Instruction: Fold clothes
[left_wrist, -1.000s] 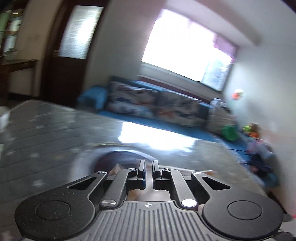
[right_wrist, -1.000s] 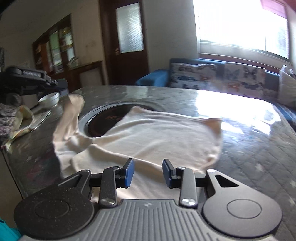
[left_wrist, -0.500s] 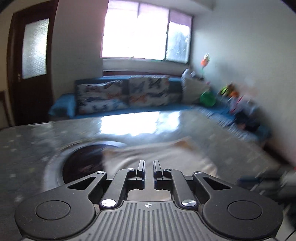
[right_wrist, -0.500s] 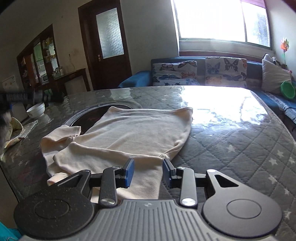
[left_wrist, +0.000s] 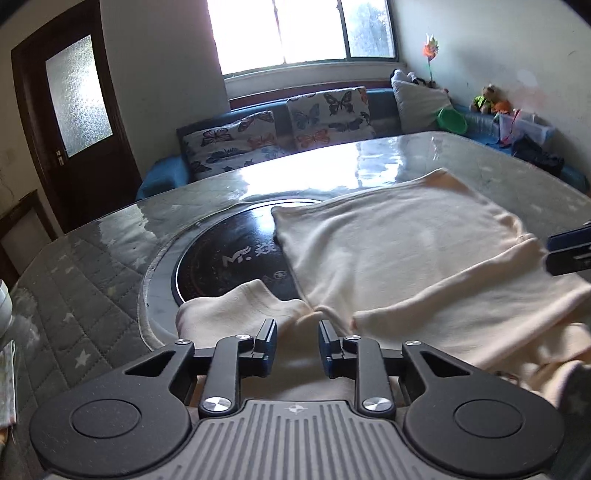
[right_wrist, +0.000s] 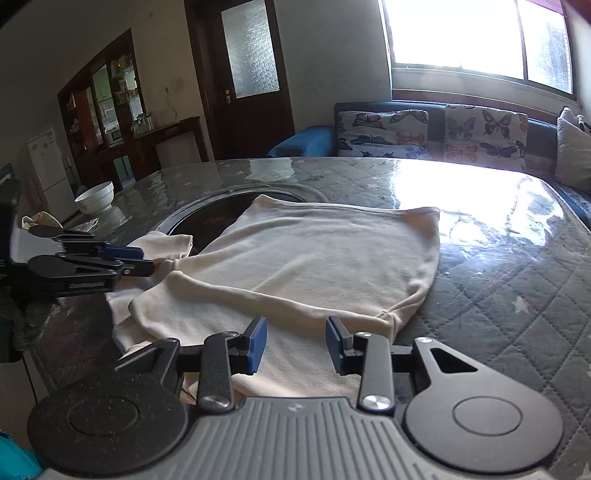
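Observation:
A cream long-sleeved top (right_wrist: 314, 258) lies spread on the table, its far part over a round dark cooktop (left_wrist: 229, 254). One sleeve (left_wrist: 236, 306) is bunched at the cooktop's near rim. My left gripper (left_wrist: 297, 345) is open, low over the crease where that sleeve meets the body, with nothing between its fingers. It also shows from the side in the right wrist view, the left gripper (right_wrist: 127, 260) beside the sleeve. My right gripper (right_wrist: 295, 343) is open above the garment's near folded edge, also empty. Its blue pads (left_wrist: 569, 238) enter the left wrist view at the right border.
The table (right_wrist: 517, 288) has a grey quilted cover under glossy plastic. A white bowl (right_wrist: 95, 201) and a crumpled cloth (right_wrist: 40, 220) sit at its left end. A sofa with butterfly cushions (left_wrist: 325, 110) stands behind the table, under the window.
The left gripper held the sleeve up a second ago, swung right, laid it down and opened. The sleeve now rests bunched on the table. The right gripper stayed open.

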